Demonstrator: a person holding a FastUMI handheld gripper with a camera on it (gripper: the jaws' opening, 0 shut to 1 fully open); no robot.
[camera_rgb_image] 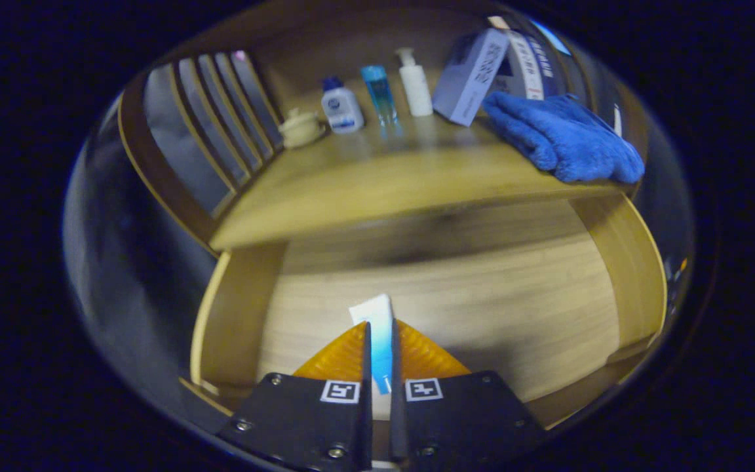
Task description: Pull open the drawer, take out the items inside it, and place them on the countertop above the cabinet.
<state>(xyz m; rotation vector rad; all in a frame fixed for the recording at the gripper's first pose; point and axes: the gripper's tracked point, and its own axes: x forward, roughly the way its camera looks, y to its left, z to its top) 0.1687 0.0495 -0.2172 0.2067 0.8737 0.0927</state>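
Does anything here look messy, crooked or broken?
Mostly tidy. The blue towel lies bunched at the countertop's right end, one corner hanging over the edge, and the white box behind it leans at an angle. The gripper is shut on a small tube, over the open drawer. Nothing looks spilled or damaged.

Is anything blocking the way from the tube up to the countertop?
Nothing visible does. The gripper is shut on the tube over the open drawer. The front of the countertop above is bare wood; the bottles stand at its back, the towel and box at one end.
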